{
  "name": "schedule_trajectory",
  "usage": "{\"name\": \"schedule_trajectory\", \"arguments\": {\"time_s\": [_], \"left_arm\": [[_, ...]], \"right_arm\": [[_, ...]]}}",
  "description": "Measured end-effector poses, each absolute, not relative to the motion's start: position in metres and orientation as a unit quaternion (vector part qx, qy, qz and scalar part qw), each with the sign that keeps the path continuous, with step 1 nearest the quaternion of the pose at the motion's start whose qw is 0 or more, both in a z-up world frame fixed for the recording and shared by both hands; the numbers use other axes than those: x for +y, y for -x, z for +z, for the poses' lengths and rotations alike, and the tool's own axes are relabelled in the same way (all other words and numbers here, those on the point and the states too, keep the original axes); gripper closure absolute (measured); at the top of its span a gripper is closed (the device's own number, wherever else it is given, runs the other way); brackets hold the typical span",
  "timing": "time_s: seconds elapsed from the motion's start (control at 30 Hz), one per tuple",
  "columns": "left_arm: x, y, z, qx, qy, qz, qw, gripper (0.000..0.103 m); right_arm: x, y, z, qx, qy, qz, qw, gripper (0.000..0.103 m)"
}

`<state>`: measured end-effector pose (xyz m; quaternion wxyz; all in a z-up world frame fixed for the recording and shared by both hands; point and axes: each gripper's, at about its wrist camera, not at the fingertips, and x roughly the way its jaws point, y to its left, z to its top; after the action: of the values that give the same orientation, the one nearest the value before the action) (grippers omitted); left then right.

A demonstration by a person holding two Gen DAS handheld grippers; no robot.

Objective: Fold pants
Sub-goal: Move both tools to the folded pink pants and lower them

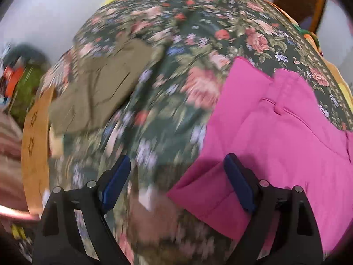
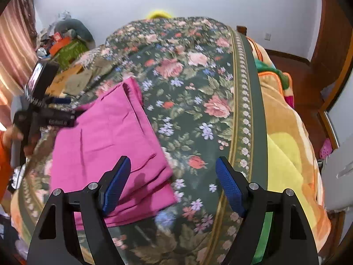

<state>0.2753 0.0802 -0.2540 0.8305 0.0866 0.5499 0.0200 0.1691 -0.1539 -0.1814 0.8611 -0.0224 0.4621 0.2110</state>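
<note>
- Your left gripper (image 1: 177, 182) has its jaws spread wide with nothing between them; its blue pads (image 1: 117, 183) hang above the floral bedspread (image 1: 194, 28).
- The pink pants (image 1: 271, 128) lie folded on that bedspread, off to the right of your left jaws. One corner of the cloth sits under the right-hand pad; you cannot tell whether pad and cloth touch.
- In your left wrist view the waistband end, with its belt loop and pocket seam, lies ahead and to the right of the jaws, and the fold runs back toward the right-hand finger.
- An olive-brown garment (image 1: 97, 86) lies ahead and to the left of your left jaws, well apart from the pants. That part of the view is blurred.
- Your right gripper (image 2: 174, 184) also has its jaws wide apart and grips nothing. The gap between its pads (image 2: 229, 187) frames bare bedspread (image 2: 198, 101).
- From your right wrist view the pants (image 2: 110, 139) lie to the left of the jaws, with the near corner beside the left pad.
- Their long axis runs from near that left pad away and slightly to the left, toward your left gripper (image 2: 58, 108), which sits at the far left edge of the cloth.
- An orange-and-yellow blanket (image 2: 284, 145) lies right of the right jaws, beyond the bedspread's border.
</note>
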Motion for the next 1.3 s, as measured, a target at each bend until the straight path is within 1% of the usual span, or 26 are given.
{"name": "schedule_trajectory", "arguments": {"time_s": [0.23,0.33,0.47,0.5,0.53,0.6,0.63,0.67,0.7,0.87,1.07,1.3], "left_arm": [[0.095,-0.203,-0.236,0.545,-0.033,0.028,0.837,0.015],[0.098,-0.177,-0.233,0.546,-0.007,0.013,0.838,0.015],[0.1,-0.161,-0.229,0.537,0.001,0.013,0.844,0.015],[0.102,-0.158,-0.229,0.535,0.009,0.014,0.844,0.015],[0.105,-0.157,-0.229,0.536,0.015,0.016,0.844,0.016],[0.109,-0.156,-0.229,0.534,0.018,0.019,0.845,0.017],[0.109,-0.154,-0.229,0.532,0.014,0.024,0.846,0.022],[0.109,-0.154,-0.232,0.533,0.005,0.029,0.846,0.03],[0.108,-0.155,-0.235,0.535,-0.004,0.035,0.844,0.033],[0.117,-0.15,-0.242,0.526,0.015,0.037,0.85,0.034],[0.119,-0.152,-0.239,0.526,-0.011,0.047,0.849,0.035],[0.128,-0.163,-0.209,0.499,0.006,0.028,0.866,0.035]], "right_arm": [[-0.137,-0.136,-0.177,0.456,0.042,0.234,0.857,0.027],[-0.132,-0.123,-0.184,0.46,0.038,0.246,0.853,0.027],[-0.128,-0.117,-0.201,0.478,0.025,0.253,0.841,0.028],[-0.126,-0.115,-0.204,0.481,0.025,0.254,0.839,0.033],[-0.125,-0.114,-0.208,0.481,0.024,0.256,0.838,0.035],[-0.125,-0.115,-0.21,0.478,0.012,0.262,0.838,0.044],[-0.125,-0.115,-0.21,0.477,0.007,0.265,0.838,0.047],[-0.126,-0.116,-0.209,0.475,0.001,0.268,0.838,0.056],[-0.126,-0.118,-0.209,0.474,0.001,0.264,0.84,0.061],[-0.129,-0.121,-0.217,0.477,0.001,0.263,0.839,0.063],[-0.135,-0.119,-0.213,0.484,-0.001,0.262,0.835,0.063],[-0.143,-0.13,-0.195,0.477,0.012,0.238,0.846,0.063]]}}
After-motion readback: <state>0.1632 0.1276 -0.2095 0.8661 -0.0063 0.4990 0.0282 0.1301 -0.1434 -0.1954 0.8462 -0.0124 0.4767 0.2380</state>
